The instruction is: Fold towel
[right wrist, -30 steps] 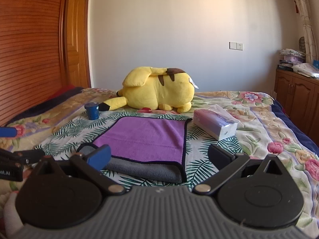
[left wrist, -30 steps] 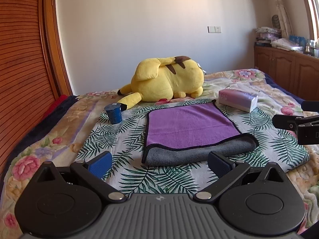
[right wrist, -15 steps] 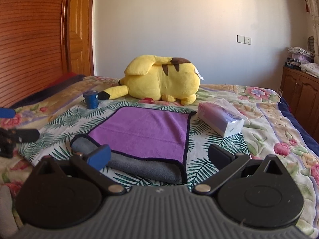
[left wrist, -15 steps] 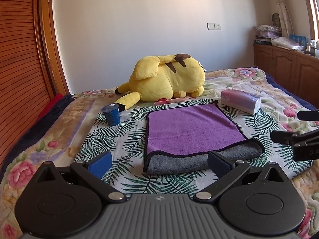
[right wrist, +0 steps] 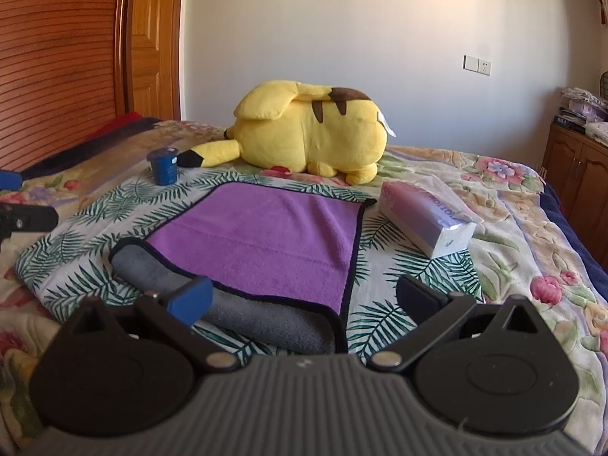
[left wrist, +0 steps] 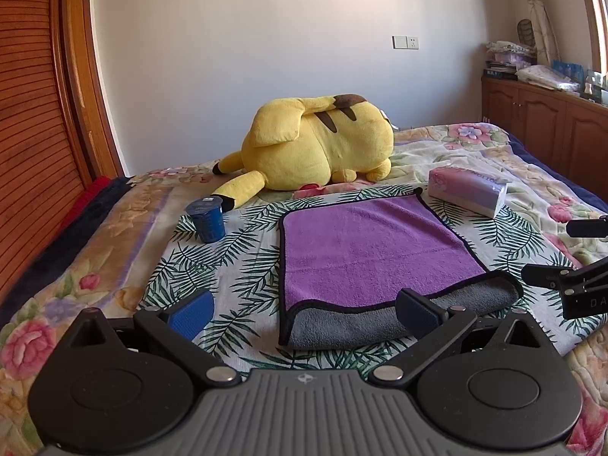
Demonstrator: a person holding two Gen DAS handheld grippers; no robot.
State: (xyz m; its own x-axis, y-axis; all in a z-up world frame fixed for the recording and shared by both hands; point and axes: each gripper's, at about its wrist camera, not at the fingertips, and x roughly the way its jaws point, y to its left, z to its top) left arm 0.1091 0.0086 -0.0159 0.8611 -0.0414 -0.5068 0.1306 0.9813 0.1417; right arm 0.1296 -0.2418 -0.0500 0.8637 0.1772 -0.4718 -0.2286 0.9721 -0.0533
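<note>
A: Item one, the task's thing?
B: Purple towel point(left wrist: 374, 250), black-edged, grey on the underside, lying on the palm-leaf cloth point(left wrist: 243, 266) at centre frame in both wrist views. Its near edge is turned so a grey band shows along the lower side.

A: Left gripper?
B: Left gripper point(left wrist: 304, 313), lower centre of its own view. Fingers point(left wrist: 192, 313) spread wide, nothing between them, held over the towel's near edge; whether they touch the fabric cannot be told. Its tips also show at the left edge of the right wrist view point(right wrist: 22, 212).

A: Right gripper?
B: Right gripper point(right wrist: 304, 300), lower centre of its own view. Fingers point(right wrist: 190, 300) likewise parted and empty, the blue pad over the grey band, the dark one over the leaf cloth lower right. Seen again at the right edge of the left wrist view point(left wrist: 570, 281).

A: Other entries?
B: Yellow Pikachu plush point(left wrist: 319, 148), lying on its side, above the towel in frame, close beyond its far edge. Blue cup point(left wrist: 207, 218), upright, foil lid on, upper left of the towel, just beside the plush's black-tipped ear. Pack of tissues point(left wrist: 469, 190), pink and lilac wrapper, upper right of the towel, near its far corner but apart. All rest on a bed with floral bedspread point(left wrist: 475, 140).

A: Surroundings?
B: Slatted wooden door point(left wrist: 34, 114), left of frame; wooden cabinet point(left wrist: 547, 125), right of frame, with stacked linens on top.
</note>
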